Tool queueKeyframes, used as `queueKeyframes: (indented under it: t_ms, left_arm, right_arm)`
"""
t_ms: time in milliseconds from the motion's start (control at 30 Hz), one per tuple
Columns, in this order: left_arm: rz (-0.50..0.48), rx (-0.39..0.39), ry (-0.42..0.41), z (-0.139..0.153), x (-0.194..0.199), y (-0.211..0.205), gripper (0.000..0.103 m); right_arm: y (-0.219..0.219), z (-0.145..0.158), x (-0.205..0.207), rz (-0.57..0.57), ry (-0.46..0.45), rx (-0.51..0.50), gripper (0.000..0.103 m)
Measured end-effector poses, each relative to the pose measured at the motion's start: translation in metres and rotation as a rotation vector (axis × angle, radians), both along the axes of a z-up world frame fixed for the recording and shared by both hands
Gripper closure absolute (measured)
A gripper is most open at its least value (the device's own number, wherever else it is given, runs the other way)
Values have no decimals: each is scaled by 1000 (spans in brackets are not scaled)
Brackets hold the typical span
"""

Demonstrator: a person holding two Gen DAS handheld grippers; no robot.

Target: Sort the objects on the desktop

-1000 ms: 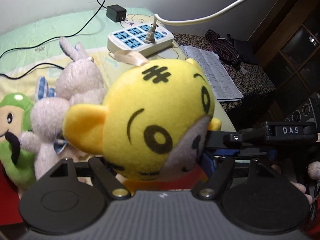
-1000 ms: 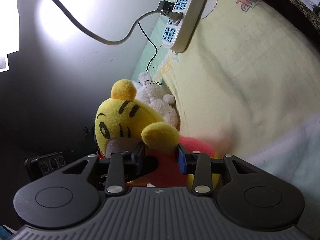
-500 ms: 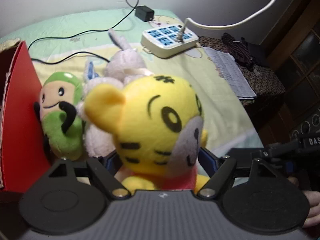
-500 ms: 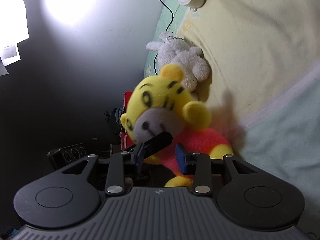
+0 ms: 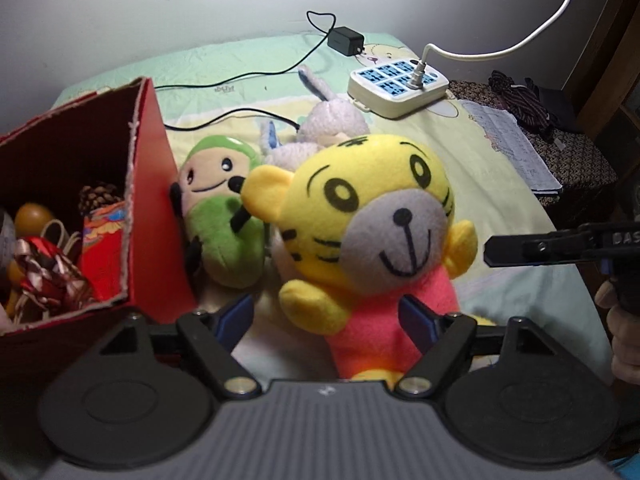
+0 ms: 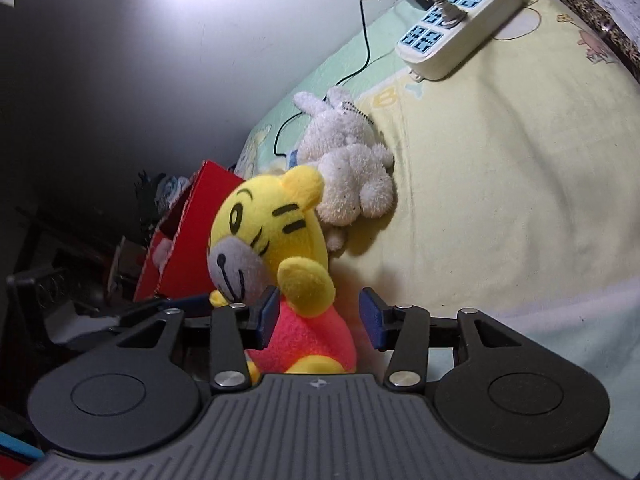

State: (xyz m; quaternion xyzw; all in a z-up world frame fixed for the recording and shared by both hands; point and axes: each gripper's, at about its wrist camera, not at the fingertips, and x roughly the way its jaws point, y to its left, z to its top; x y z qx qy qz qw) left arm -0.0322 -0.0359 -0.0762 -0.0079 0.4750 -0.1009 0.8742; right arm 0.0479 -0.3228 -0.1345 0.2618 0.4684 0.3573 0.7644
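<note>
Bed sheet (image 5: 500, 216), yellow and green, white wall behind. Yellow tiger toy (image 5: 372, 232) sits up on sheet, just right of red box (image 5: 148, 184). Left gripper (image 5: 326, 316) wide apart around tiger's pink tummy, blue pads not squeezing. Right gripper (image 6: 318, 316) also apart, tiger by its left pad. Green toy (image 5: 218, 208) between box and tiger. White bunny (image 6: 346, 160) behind tiger. Power strip (image 5: 396, 84) far behind tiger.
</note>
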Motion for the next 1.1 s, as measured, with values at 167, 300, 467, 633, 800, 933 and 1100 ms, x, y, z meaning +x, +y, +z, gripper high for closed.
queueKeyframes:
  t_ms: [167, 300, 467, 633, 800, 933, 1100]
  left_arm:
    - [-20, -32, 3, 2, -5, -6, 21]
    - [-1, -88, 40, -7, 7, -15, 22]
    - [53, -79, 68, -17, 12, -7, 21]
    - [67, -100, 72, -21, 12, -1, 20]
    - [16, -111, 35, -10, 7, -8, 19]
    - [-30, -132, 14, 0, 3, -13, 19]
    - [-87, -156, -55, 21, 0, -14, 19]
  right_arm:
    - [21, -27, 13, 59, -20, 1, 45]
    - [25, -40, 27, 67, 43, 110, 40]
    - [42, -40, 20, 131, 85, 202, 49]
    - [56, -29, 9, 129, 87, 192, 60]
    - [49, -10, -2, 92, 66, 169, 64]
    - [37, 8, -15, 54, 21, 135, 64]
    - [33, 35, -27, -17, -53, 124, 64]
